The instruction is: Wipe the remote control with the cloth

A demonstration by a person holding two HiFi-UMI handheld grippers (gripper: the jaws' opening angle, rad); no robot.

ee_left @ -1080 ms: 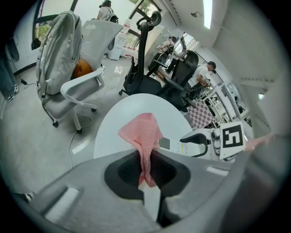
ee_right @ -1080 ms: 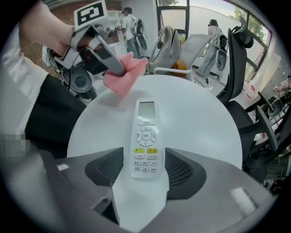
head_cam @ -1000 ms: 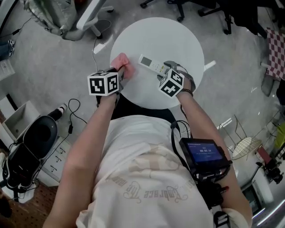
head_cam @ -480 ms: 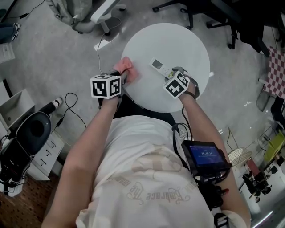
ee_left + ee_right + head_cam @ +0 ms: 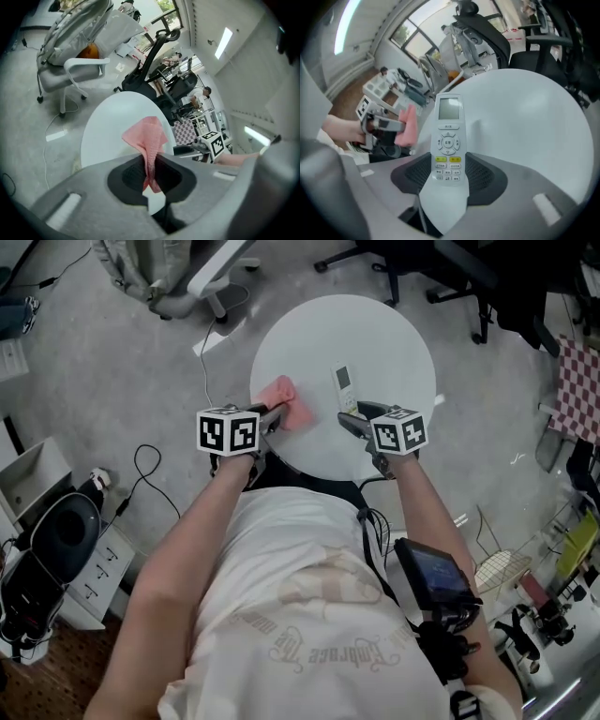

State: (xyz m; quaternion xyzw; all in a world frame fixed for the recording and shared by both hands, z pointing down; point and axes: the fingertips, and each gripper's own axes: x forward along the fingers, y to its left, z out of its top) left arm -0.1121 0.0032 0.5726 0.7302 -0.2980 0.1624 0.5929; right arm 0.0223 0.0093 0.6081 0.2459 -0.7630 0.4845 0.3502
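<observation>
A pink cloth hangs bunched from my left gripper, which is shut on it over the near left of the round white table. In the left gripper view the cloth stands up between the pads of the left gripper. My right gripper has just been closing and is shut on the lower end of the white remote control. In the right gripper view the remote control faces buttons up, sticking out past the pads of the right gripper above the table.
Office chairs stand on the floor beyond the table, one white with a bag on it. A cable and a black device lie on the floor at the left. A checked cloth hangs at the right.
The right gripper has rolled and taken hold of the remote, which now points straight away instead of lying slanted. The left gripper with the cloth has shifted right, nearer the remote.
</observation>
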